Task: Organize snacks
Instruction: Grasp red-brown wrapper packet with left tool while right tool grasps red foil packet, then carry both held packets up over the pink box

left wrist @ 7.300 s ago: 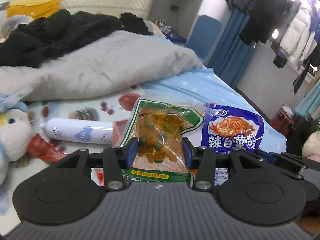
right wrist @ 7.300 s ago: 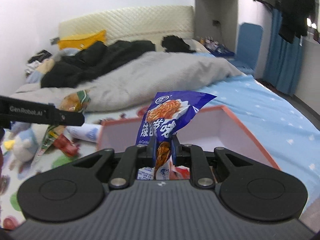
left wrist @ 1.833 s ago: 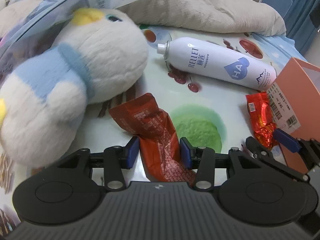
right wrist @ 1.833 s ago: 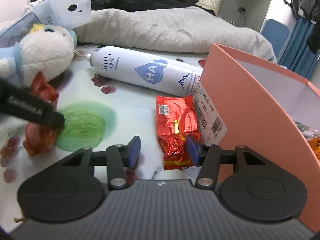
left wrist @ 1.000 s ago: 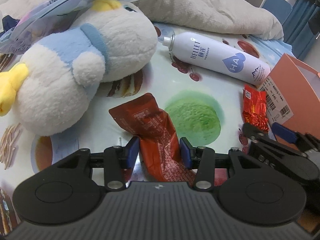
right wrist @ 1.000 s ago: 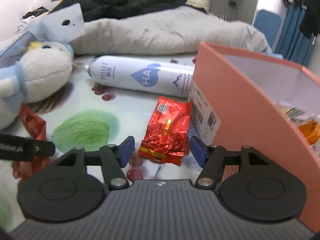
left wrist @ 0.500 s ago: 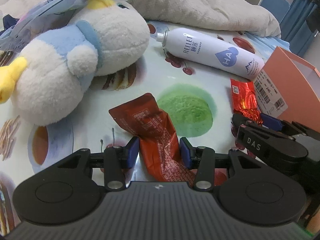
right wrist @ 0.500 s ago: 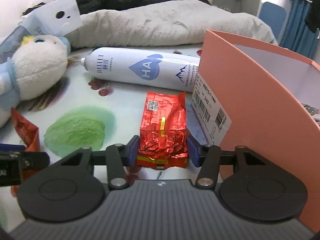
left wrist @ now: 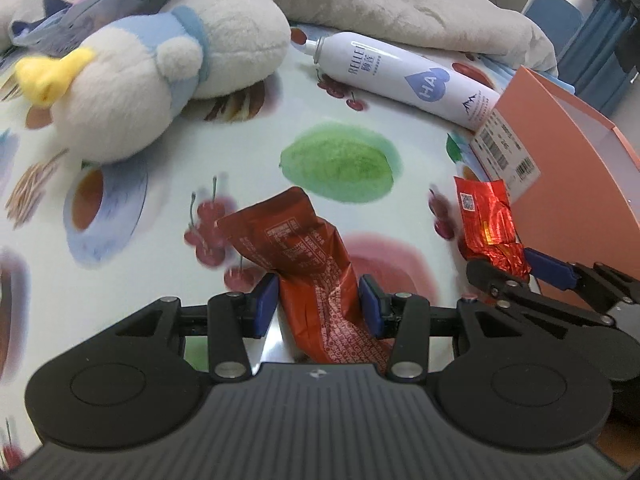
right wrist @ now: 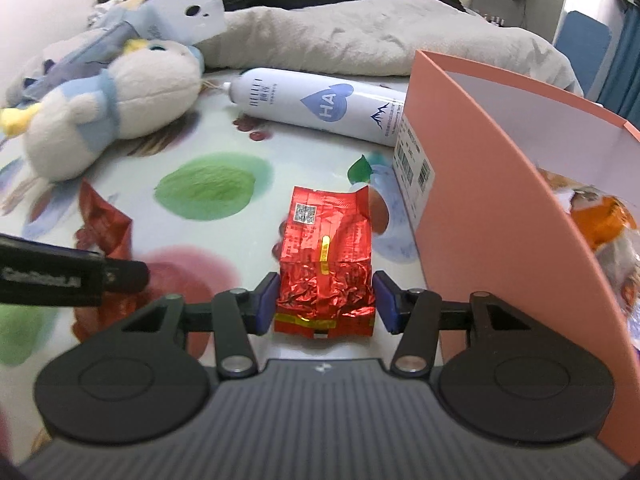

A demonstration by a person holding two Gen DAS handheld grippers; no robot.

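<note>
The left gripper (left wrist: 318, 306) has its blue pads pressed against both sides of a dark red snack pouch (left wrist: 308, 264), a matte, creased packet covered in small white print, its sealed top edge bent over and pointing away from the camera above the fruit-patterned sheet (left wrist: 340, 160). The right gripper (right wrist: 326, 306) stands at middling width around a shiny red foil packet (right wrist: 326, 264); its left pad sits against the foil, while a thin gap shows at the right pad, so whether it grips yet I cannot tell. That packet is rectangular and crinkled, with a QR code near its far end, a small yellow mark in the middle and a yellow band along its near edge; it lies flat on the sheet just left of the salmon-pink box (right wrist: 488, 184). Inside the box an orange-and-white snack bag (right wrist: 600, 224) shows against the white inner wall. A barcode label is stuck on the box's near corner. Farther off a white spray can (right wrist: 320, 104) with a blue heart lies on its side, touching the box, and a white-and-blue plush toy (left wrist: 160, 56) rests to the left, before a grey quilt (right wrist: 380, 36)
</note>
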